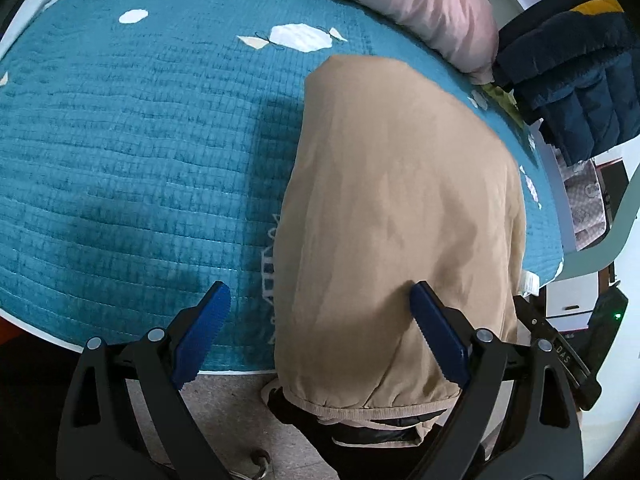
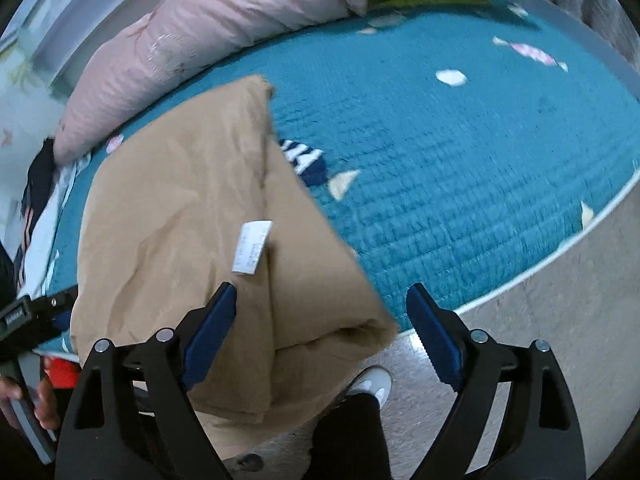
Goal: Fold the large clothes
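Note:
A tan garment (image 1: 400,208) lies folded lengthwise on the teal quilted bed cover (image 1: 140,152), its ribbed hem hanging over the near edge. It also shows in the right wrist view (image 2: 180,208), with a white care label (image 2: 252,246) on top. My left gripper (image 1: 320,320) is open, its right finger (image 1: 436,332) over the garment's near end, its left finger over the cover. My right gripper (image 2: 320,324) is open above the garment's folded near corner, holding nothing.
A pink pillow (image 1: 420,4) lies along the far side of the bed. A dark navy padded jacket (image 1: 572,80) is piled at the right. The bed's near edge drops to a grey floor (image 2: 540,340). The person's white shoe (image 2: 374,384) is below.

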Motion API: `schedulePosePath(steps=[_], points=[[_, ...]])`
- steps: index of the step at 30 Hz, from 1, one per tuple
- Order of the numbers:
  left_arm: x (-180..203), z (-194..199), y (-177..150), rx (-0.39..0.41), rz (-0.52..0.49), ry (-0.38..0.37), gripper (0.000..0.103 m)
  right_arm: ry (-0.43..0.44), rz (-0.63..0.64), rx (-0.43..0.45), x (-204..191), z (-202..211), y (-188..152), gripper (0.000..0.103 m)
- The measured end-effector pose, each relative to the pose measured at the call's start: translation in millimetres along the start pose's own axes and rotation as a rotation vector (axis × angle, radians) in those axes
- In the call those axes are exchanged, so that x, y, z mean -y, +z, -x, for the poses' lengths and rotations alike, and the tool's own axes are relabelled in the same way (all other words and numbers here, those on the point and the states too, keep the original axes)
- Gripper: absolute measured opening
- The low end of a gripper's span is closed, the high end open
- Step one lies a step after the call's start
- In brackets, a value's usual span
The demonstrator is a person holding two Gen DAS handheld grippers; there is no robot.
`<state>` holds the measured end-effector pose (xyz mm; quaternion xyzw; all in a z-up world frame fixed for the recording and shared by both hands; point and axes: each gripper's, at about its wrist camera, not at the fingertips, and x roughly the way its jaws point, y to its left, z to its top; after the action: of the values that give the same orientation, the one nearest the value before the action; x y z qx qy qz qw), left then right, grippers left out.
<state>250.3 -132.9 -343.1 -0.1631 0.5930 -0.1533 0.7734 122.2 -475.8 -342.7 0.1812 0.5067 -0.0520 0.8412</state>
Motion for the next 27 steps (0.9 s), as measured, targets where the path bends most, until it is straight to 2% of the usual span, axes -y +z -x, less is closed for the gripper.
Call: schedulePosePath(steps=[2,5,10,13,18,19,24,27], points=[[-1.3,-1.6,0.0,-0.006,0.012,-0.011,0.091,-0.037,-0.004,0.011,2.3,1.7,-0.7,0.085],[-2.7,-2.4,-0.4,-0.003,0.026,-0.017,0.091,-0.035,-0.004,0.011,2.3,0.2,-1.2,0.09],[-4.8,-2.9,-0.6,-0.006,0.027,-0.025,0.092,0.21,-0.155,-0.08,10.0,-22.6,-8.8,0.091],[-7.4,-5.2,0.2,-0.014,0.028,-0.02,0.092,0.229,-0.201,-0.122,10.3,-39.3,-14.0,0.091],[-9.4,-7.3,-0.9,-0.011,0.026,-0.013,0.092,0.322,-0.276,-0.157,3.4,-60.1,-22.9,0.093],[-10.2,-7.5,-1.0,-0.011,0.029,-0.013,0.092,0.327,-0.277,-0.153,1.2,-61.7,-23.4,0.096],[-11.1,-8.0,-0.7,-0.01,0.024,-0.008,0.092,0.314,-0.282,-0.136,-5.4,-65.5,-20.1,0.097],[-10.3,-8.2,-0.8,-0.009,0.018,-0.002,0.092,0.259,-0.217,-0.129,-18.0,-54.6,-17.8,0.088]])
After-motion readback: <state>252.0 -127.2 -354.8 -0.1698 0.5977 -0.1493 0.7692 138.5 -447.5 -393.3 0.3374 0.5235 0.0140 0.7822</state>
